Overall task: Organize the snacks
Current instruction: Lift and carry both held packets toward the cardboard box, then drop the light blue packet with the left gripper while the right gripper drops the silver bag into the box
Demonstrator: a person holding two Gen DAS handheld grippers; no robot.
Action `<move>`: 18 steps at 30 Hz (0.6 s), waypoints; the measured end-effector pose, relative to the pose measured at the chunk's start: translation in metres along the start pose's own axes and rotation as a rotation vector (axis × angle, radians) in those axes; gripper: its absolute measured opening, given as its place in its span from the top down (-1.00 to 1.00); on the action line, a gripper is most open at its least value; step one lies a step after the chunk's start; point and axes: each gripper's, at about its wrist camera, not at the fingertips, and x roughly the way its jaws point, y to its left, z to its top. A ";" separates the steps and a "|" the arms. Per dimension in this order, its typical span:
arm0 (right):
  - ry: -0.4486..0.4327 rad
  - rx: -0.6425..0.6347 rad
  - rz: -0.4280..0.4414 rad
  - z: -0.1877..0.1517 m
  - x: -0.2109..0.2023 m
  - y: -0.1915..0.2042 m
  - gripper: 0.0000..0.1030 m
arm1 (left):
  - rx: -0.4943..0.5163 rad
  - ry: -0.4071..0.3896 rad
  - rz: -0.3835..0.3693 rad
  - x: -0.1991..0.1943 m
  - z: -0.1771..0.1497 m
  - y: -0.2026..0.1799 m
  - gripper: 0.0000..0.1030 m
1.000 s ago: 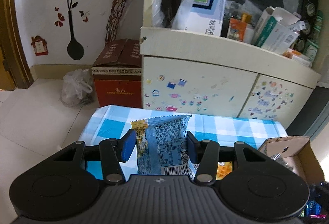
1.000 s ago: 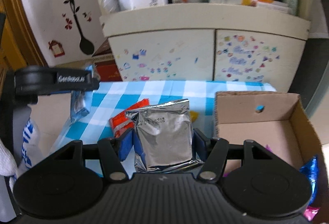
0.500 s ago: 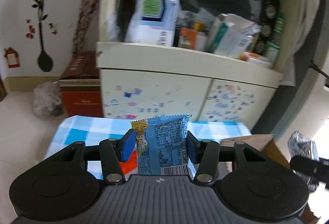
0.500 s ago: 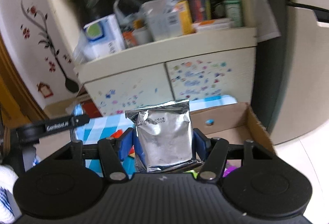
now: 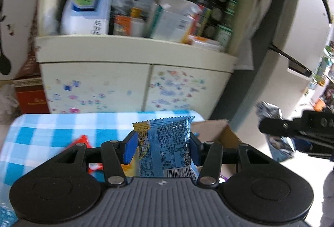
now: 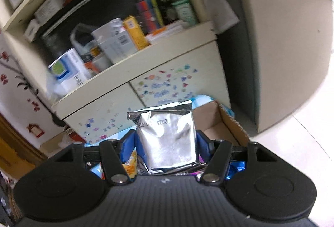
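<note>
My left gripper (image 5: 161,144) is shut on a blue snack packet (image 5: 167,147), held upright above the blue checked table (image 5: 52,131). My right gripper (image 6: 165,142) is shut on a silver foil snack pouch (image 6: 169,139), held upright above the open cardboard box (image 6: 227,124). The box also shows in the left wrist view (image 5: 217,131), just right of the blue packet. The right gripper appears at the right edge of the left wrist view (image 5: 292,129) with its silver pouch. A red snack packet (image 5: 82,141) lies on the table behind the left fingers.
A cream cabinet (image 5: 133,85) with stickered doors stands behind the table, its shelf crowded with boxes and bottles (image 5: 167,20). A red carton (image 5: 31,97) sits on the floor at left. A cream appliance (image 6: 292,43) stands right of the cabinet. Colourful wrappers (image 6: 235,166) lie in the box.
Both grippers have swung to the right and tilted upward, each keeping its packet. The right gripper has moved over the cardboard box, and the left view now shows the box beside its packet.
</note>
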 end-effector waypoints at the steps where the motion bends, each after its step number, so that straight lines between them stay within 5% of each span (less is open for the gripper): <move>1: -0.002 0.010 -0.007 0.000 0.000 -0.002 -0.20 | 0.003 0.008 -0.014 0.003 -0.001 -0.005 -0.09; 11: 0.022 0.115 -0.031 0.004 0.006 -0.019 -0.25 | 0.032 0.053 -0.106 0.026 -0.014 -0.032 -0.16; 14: 0.042 0.137 -0.059 0.002 0.010 -0.021 -0.32 | 0.057 0.044 -0.122 0.025 -0.017 -0.041 -0.70; 18: 0.028 0.153 -0.069 0.003 0.009 -0.022 -0.51 | 0.069 0.015 -0.138 0.020 -0.017 -0.042 -0.77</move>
